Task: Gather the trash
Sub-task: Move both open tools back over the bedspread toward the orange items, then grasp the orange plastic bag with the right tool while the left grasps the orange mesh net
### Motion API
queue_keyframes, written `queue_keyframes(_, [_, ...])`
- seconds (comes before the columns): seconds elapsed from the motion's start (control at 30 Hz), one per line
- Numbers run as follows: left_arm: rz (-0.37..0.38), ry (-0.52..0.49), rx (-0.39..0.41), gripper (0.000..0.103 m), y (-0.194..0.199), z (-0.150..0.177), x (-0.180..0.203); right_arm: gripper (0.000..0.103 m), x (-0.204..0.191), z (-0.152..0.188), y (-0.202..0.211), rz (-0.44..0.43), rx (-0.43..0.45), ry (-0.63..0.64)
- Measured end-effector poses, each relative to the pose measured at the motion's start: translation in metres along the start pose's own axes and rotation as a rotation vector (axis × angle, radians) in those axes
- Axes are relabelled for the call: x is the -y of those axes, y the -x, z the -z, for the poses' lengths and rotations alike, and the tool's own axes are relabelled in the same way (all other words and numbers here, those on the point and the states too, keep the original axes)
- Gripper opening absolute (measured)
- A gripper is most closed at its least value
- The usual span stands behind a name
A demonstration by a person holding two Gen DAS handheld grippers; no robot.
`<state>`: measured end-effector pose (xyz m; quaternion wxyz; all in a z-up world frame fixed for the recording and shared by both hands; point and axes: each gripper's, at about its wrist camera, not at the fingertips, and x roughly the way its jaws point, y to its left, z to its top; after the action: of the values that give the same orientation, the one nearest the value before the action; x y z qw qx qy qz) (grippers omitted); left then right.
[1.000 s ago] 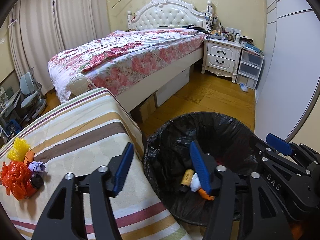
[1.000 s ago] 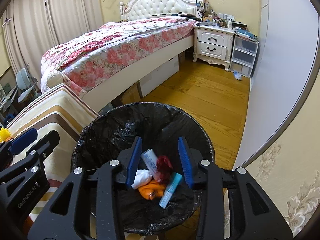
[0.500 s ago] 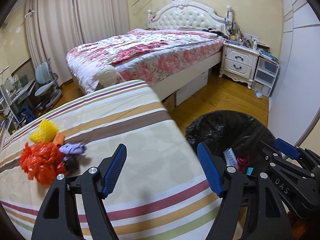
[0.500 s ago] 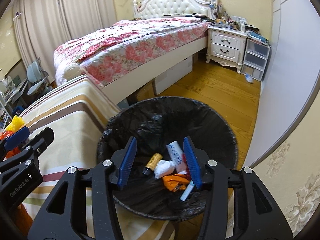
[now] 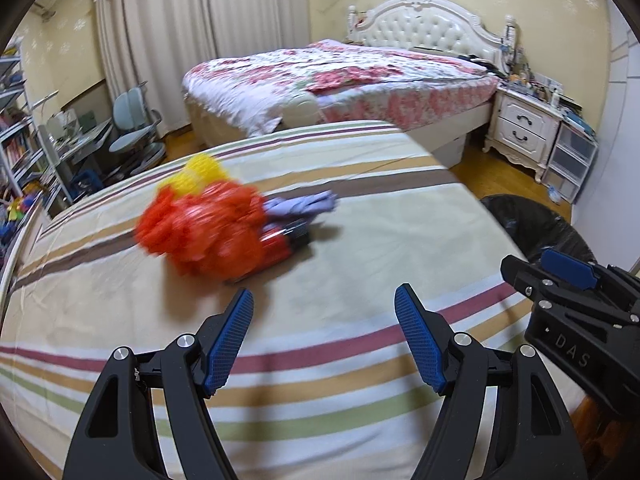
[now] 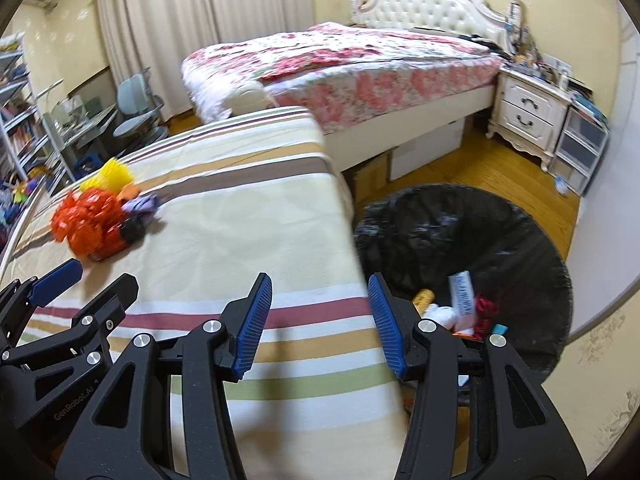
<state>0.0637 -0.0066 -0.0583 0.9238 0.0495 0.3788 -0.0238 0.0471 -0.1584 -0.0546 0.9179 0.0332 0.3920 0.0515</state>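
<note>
We look along 2 hand-held grippers over a striped bedspread (image 5: 360, 240). The trash pile sits on it, well ahead of the left gripper (image 5: 324, 336) and toward the left of the spread. In the pile, a crumpled orange-red plastic bag (image 5: 204, 232) is the largest piece; a yellow mesh piece (image 5: 200, 172) lies behind it, and a lilac crumpled wrapper (image 5: 304, 206) stretches out to the right with its long axis running across the view. A small dark item (image 5: 296, 236) is tucked against the bag's right side — motion blur keeps us from telling what it is.

The left gripper's blue pads stand wide apart with nothing between them; its jaws have just been opening. The right gripper (image 6: 320, 320) also stands apart and empty, its jaws likewise just opening, over the bedspread's right edge.

Beside that edge, on the wooden floor, stands a round trash bin lined with a black bag (image 6: 480, 220). Inside we see a white printed packet (image 6: 462, 292), a small amber bottle (image 6: 424, 300), a white crumpled tissue (image 6: 442, 314), a red scrap (image 6: 486, 310) and a teal bit (image 6: 499, 329); the right gripper's finger covers part of this heap. In the left view the bin is cut off behind the other gripper.

Beyond — a floral-quilted bed (image 5: 360, 76) and a white nightstand (image 5: 524, 128).
</note>
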Motion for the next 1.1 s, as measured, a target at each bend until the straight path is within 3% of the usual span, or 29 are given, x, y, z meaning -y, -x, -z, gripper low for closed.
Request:
queue_keyframes(0.63, [-0.182,0.236,-0.007,0.071,0.024,0.022,-0.153,0.051,-0.137,-0.013,0.003,-0.151,0.007,0.243])
queue_keyframes(0.73, [-0.206,0.262,0.005,0.071,0.028,0.021,-0.168,0.06,-0.152,-0.015,0.006,-0.165,0.02,0.266])
queue_keyframes(1.1, [-0.208,0.32,-0.004,0.071,0.026,0.031,-0.196,0.06,-0.191,-0.029,-0.013,-0.153,0.018,0.326])
